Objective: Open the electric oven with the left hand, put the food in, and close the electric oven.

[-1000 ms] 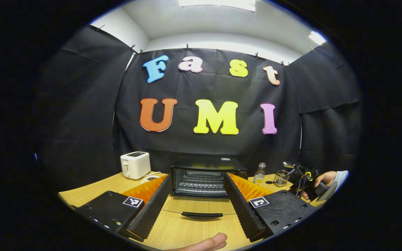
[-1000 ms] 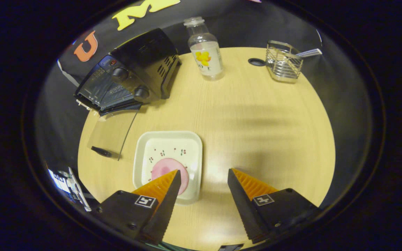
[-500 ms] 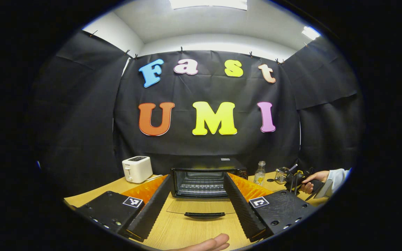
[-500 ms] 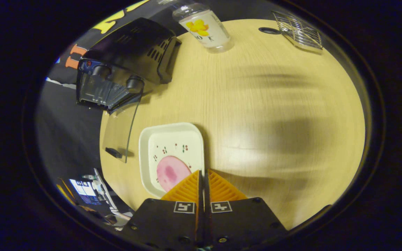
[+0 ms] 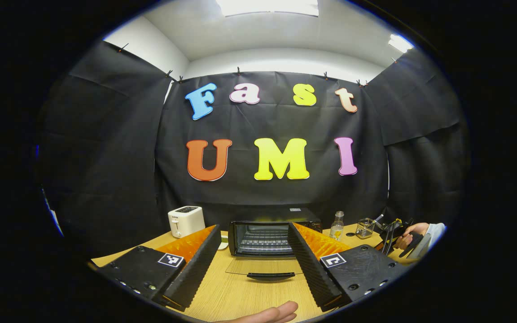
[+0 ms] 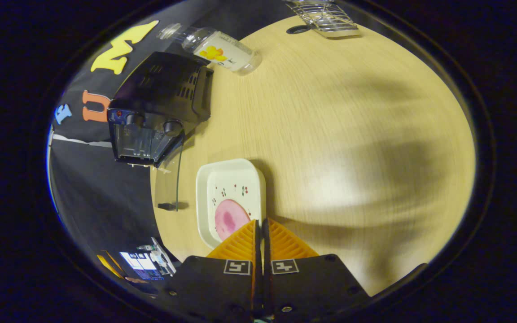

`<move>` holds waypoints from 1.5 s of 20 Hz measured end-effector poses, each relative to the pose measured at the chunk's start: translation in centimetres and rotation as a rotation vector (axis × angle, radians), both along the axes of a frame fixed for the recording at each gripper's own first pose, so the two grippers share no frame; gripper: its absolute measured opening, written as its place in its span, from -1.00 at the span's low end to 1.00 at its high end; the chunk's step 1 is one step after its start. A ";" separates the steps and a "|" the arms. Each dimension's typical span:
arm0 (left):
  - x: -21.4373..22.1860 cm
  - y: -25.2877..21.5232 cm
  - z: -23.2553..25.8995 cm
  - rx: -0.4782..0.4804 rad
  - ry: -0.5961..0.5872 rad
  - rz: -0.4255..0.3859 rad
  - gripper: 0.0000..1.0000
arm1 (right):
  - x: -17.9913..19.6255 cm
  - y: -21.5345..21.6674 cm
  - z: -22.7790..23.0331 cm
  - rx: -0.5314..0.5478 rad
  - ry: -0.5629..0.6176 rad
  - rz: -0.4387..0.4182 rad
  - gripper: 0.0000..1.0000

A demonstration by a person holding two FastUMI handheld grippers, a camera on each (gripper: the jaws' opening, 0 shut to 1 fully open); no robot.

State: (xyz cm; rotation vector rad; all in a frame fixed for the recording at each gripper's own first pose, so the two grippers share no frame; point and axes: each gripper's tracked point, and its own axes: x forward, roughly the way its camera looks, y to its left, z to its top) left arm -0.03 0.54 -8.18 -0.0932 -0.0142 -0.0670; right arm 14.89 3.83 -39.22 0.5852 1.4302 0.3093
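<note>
I see the oven (image 5: 265,233) at twelve o'clock, door dropped open; my left gripper (image 5: 254,244) gapes wide, empty; my right gripper (image 6: 260,224) pinches the plate (image 6: 230,197) rim, pink food (image 6: 229,217) at eleven.

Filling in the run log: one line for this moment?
oven: door down | left gripper: open, empty | right gripper: shut on plate rim

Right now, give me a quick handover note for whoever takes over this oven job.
Left gripper: open, holding nothing, facing the oven from a little way back.
Right gripper: fingers closed together at the near rim of the white plate; whether they pinch the rim cannot be told.
Oven door is down flat on the table; rack is bare.
The pink food lies on the plate, beside the door.
Done: opening. Left: food in, door shut.
</note>
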 end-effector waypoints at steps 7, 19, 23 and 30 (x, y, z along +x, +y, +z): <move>-1.9 0.4 0.4 -0.023 0.010 -0.034 0.89 | -1.0 -1.0 4.4 -0.005 -0.100 -0.025 -0.98; -4.0 4.5 -1.3 0.003 0.034 -0.001 0.89 | -4.4 9.6 12.3 0.046 -0.272 0.145 -0.98; -4.7 5.7 -1.8 0.021 0.025 0.005 0.89 | -4.6 14.5 11.6 0.047 -0.268 0.205 -0.92; -5.2 7.3 -3.7 0.042 0.042 0.004 0.89 | -0.9 20.1 8.3 0.023 -0.235 0.053 -0.98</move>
